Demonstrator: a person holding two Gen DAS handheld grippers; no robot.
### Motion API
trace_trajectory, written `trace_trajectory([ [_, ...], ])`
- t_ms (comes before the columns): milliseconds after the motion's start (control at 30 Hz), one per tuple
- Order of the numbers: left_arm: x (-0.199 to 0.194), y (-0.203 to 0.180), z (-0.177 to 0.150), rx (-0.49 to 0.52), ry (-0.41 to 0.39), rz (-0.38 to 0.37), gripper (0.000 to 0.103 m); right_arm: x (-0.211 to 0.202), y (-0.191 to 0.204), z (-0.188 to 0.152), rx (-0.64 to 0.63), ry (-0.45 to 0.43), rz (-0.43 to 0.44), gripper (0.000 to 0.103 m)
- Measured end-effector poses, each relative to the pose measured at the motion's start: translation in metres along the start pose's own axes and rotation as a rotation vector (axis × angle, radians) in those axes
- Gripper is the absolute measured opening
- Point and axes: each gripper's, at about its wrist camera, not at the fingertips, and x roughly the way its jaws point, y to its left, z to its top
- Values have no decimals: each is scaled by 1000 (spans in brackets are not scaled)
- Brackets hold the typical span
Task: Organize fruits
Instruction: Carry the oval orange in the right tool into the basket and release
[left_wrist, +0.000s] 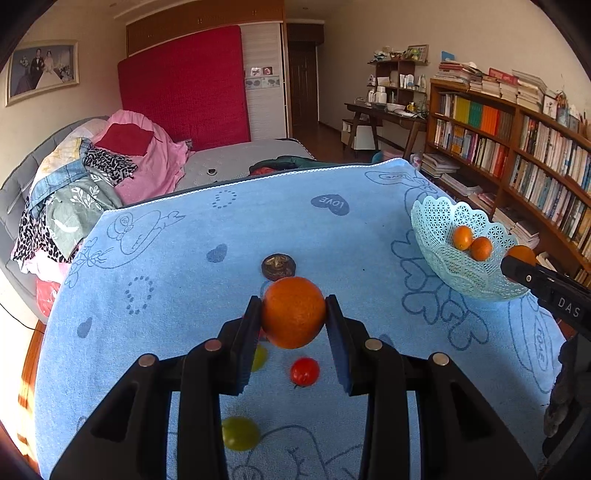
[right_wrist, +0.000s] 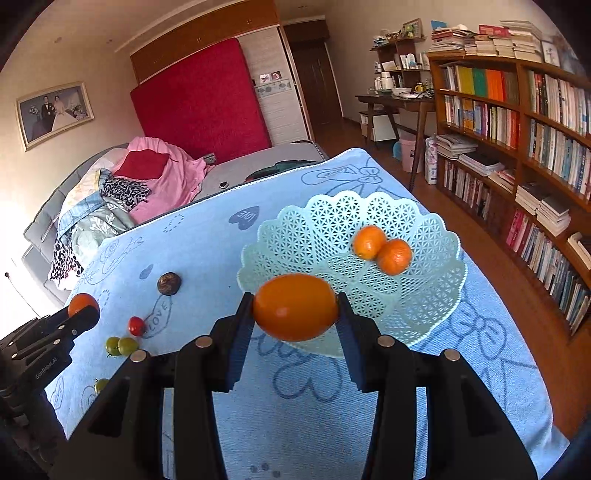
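Right now each gripper holds a fruit. The left gripper (left_wrist: 293, 314) is clamped on an orange (left_wrist: 293, 312), its pads touching both sides, lifted above the worktop (left_wrist: 184, 295). The right gripper (right_wrist: 295, 308) pinches a smooth orange fruit (right_wrist: 295, 306) the same way, hanging over the near rim of the basket (right_wrist: 332, 210).

Two small oranges (right_wrist: 382, 248) lie touching each other inside the basket, toward its right side. The basket stands on the blue towel (right_wrist: 295, 406) that covers the worktop.

Left of the basket on the towel lies a dark round thing (right_wrist: 169, 283); what it is I cannot tell. Nearer lie a red tomato (right_wrist: 136, 325) and, just beside it, two green tomatoes (right_wrist: 122, 346) touching each other. Another green one (right_wrist: 100, 385) shows partly behind the right gripper's body.

Beyond the worktop stand a bed (right_wrist: 258, 162) heaped with clothes and, along the right wall, a bookshelf (right_wrist: 517, 147).
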Motion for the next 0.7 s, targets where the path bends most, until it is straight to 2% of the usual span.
trace_trajectory([
  [233, 3, -27, 6, 28, 5, -33, 36, 13, -29, -3, 27, 18, -43, 45],
  [500, 12, -51, 17, 57, 6, -53, 36, 19, -39, -5, 33, 28, -32, 47],
  [533, 13, -54, 18, 59, 4, -56, 36, 18, -38, -5, 27, 20, -28, 49],
  [567, 14, -57, 19, 60, 3, -59, 36, 17, -37, -5, 21, 5, -32, 59],
  [600, 15, -59, 21, 63, 1, -63, 36, 16, -36, -5, 13, -9, -38, 62],
  [700, 18, -64, 24, 70, 1, -76, 36, 17, -34, -6, 3, -9, -32, 62],
])
